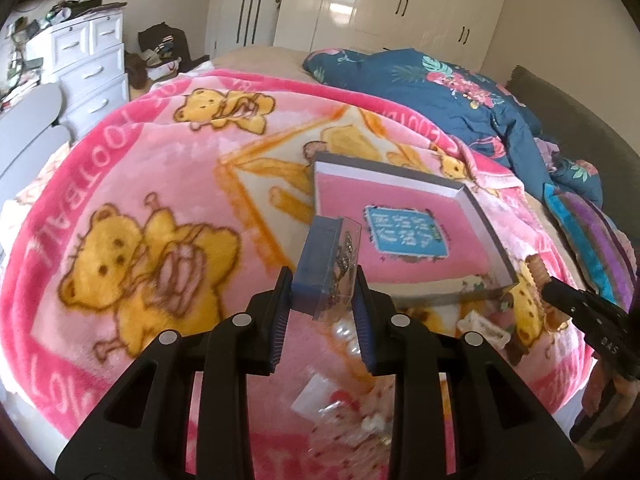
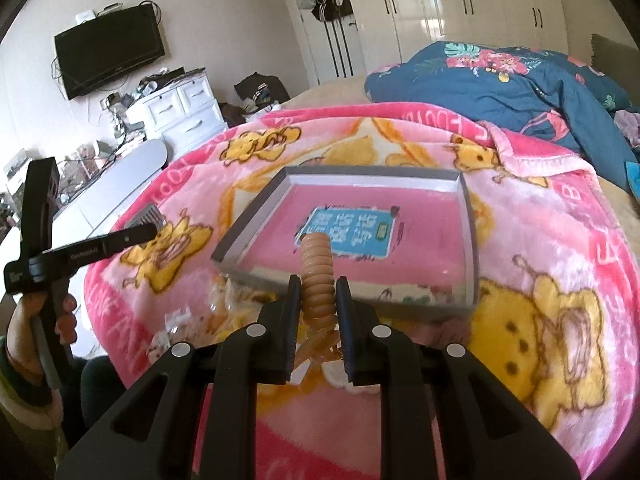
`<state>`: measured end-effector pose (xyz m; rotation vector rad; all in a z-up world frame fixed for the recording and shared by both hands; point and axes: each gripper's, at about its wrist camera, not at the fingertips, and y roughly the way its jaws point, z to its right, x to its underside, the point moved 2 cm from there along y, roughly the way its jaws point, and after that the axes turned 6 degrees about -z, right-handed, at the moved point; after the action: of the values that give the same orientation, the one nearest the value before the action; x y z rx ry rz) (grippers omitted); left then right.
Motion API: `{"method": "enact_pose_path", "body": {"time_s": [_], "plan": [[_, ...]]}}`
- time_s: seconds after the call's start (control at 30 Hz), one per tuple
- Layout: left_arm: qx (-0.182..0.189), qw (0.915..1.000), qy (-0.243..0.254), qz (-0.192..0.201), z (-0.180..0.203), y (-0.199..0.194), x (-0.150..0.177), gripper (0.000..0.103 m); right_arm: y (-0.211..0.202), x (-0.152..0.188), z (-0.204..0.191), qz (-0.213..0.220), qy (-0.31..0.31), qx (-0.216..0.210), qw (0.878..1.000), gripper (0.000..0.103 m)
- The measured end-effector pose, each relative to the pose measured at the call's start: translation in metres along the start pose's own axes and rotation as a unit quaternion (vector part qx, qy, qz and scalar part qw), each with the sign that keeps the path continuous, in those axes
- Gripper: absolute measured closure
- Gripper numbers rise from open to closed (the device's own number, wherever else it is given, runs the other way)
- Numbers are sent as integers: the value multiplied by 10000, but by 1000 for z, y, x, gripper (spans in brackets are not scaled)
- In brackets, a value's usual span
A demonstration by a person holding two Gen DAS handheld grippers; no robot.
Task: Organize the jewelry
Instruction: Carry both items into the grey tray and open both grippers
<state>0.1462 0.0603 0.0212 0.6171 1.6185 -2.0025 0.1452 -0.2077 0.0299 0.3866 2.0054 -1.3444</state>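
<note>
Grippers over a bed covered by a pink bear-print blanket [image 1: 160, 184]. Left gripper [image 1: 322, 280] is clamped narrow on a small clear box with a blue base [image 1: 320, 256]; the box sits tilted between the two pads, projecting forward beyond the fingertips, with small metallic jewelry visible through its transparent side. Right gripper [image 2: 318, 288] is closed tight on a coiled tan bracelet [image 2: 317, 268], a ribbed spiral that stands up above the fingertips and trails down between the fingers.

Ahead of both grippers, a shallow grey-rimmed tray [image 2: 468, 208] with a pink floor and a blue label lies on the blanket; in the right wrist view the top of the bracelet overlaps the label, though both held items are clear of the tray surface. Beneath the left gripper, a string of white pearls [image 1: 348, 336] and several clear plastic packets [image 1: 316, 396] lie on the blanket, near the tray's near edge.

Both grippers point forward and downward toward the tray. In the right wrist view, the person's left hand [image 2: 60, 316] wraps the handle of the left gripper at the frame's left edge. Blue floral duvet [image 2: 520, 80] lies bunched beyond the blanket.
</note>
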Motion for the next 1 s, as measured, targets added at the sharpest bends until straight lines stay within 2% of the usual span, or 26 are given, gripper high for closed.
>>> {"method": "enact_pose_path", "body": {"time_s": [0.4, 0.63, 1.0], "plan": [[222, 9996, 123, -115, 38, 36, -27, 82, 9, -26, 43, 216, 293, 336, 9988, 86], [258, 9987, 199, -386, 55, 71, -31, 82, 26, -30, 68, 139, 456, 491, 9977, 86], [145, 9972, 257, -681, 60, 106, -31, 81, 59, -31, 88, -70, 589, 563, 9966, 86]]}}
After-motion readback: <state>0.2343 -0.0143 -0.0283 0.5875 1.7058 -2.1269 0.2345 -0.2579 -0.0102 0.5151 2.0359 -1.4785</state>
